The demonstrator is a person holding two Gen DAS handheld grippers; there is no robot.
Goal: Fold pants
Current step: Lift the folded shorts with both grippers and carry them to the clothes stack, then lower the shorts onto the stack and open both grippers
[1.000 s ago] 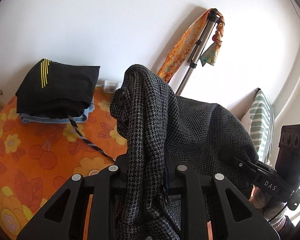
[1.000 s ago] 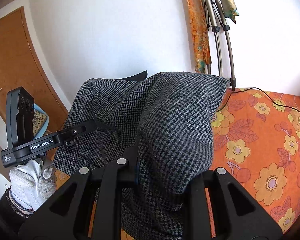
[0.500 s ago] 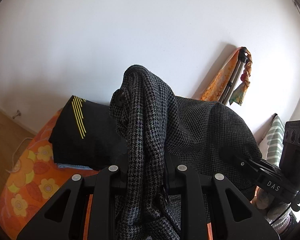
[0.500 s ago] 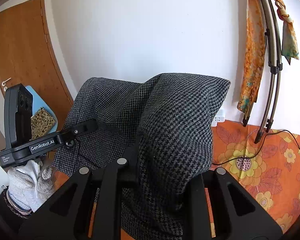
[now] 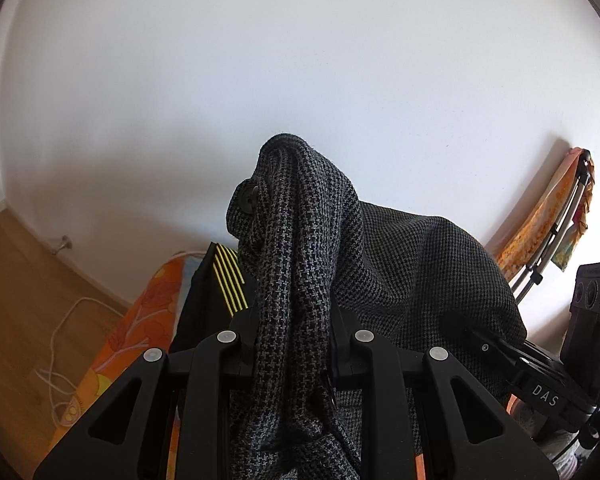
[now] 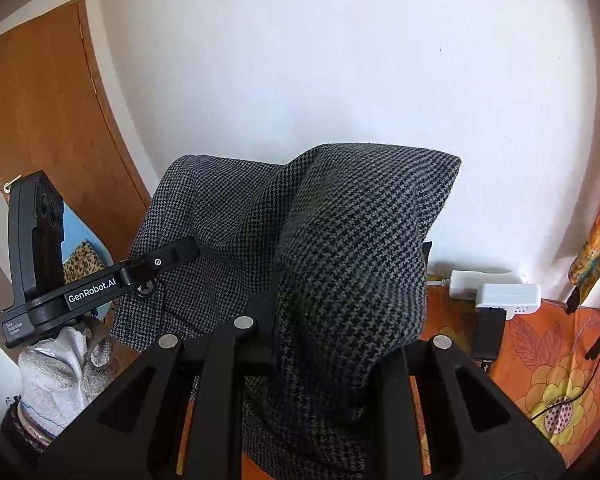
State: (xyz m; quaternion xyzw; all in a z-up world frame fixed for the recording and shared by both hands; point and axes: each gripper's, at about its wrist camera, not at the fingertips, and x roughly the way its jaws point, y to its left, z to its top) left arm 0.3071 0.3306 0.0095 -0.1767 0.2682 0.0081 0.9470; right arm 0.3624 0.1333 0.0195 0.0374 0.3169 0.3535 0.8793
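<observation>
The grey houndstooth pants (image 5: 300,264) hang in the air, stretched between both grippers. My left gripper (image 5: 292,320) is shut on a bunched edge with a dark button (image 5: 249,200) near the top. The right gripper (image 5: 456,320) bites the cloth farther right in that view. In the right wrist view my right gripper (image 6: 332,320) is shut on the pants (image 6: 360,248), which drape over its fingers and hide the right one. The left gripper (image 6: 180,252), in a white-gloved hand (image 6: 56,376), clamps the far edge.
A folded black garment with yellow stripes (image 5: 220,292) lies on the bed's orange floral cover (image 5: 140,340), just behind the held cloth. Wooden floor with a white cable (image 5: 56,344) is at left. White plugs (image 6: 504,292), a wooden door (image 6: 40,120) and a blue chair (image 6: 80,236) stand around.
Both grippers have swung sideways toward the left with the pants still clamped. The bed has slid out to the side; the floor and door have come into view.
</observation>
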